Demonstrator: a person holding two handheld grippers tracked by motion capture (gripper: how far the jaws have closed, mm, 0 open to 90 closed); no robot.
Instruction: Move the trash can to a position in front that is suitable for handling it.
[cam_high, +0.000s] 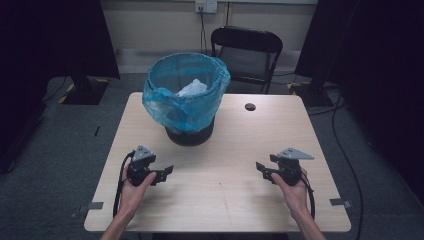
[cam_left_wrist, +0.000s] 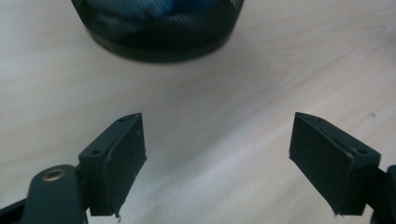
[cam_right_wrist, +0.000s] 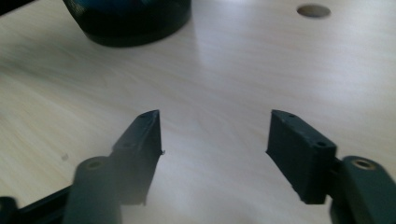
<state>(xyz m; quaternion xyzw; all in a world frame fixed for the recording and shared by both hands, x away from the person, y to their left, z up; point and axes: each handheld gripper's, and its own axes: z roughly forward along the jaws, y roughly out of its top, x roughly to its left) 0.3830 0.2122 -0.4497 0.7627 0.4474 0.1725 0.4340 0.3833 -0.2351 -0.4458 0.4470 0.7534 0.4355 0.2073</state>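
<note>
A black waste bin (cam_high: 189, 131) lined with a blue plastic bag (cam_high: 186, 92) stands at the back middle of the wooden table (cam_high: 225, 195); crumpled white paper (cam_high: 193, 88) lies inside it. My left gripper (cam_high: 166, 173) rests low over the table's front left, held in a hand, jaws open with nothing between them. My right gripper (cam_high: 262, 168) is at the front right, also open and empty. The bin's base (cam_left_wrist: 161, 32) lies ahead of the left gripper (cam_left_wrist: 217, 158). From the right gripper (cam_right_wrist: 215, 149), the bin's base (cam_right_wrist: 130, 23) sits at upper left.
A round cable hole (cam_high: 250, 106) is in the table's back right, also seen as a hole (cam_right_wrist: 313, 10) in the right gripper view. A black folding chair (cam_high: 247, 52) stands behind the table. Dark stands and cables flank it on the grey floor.
</note>
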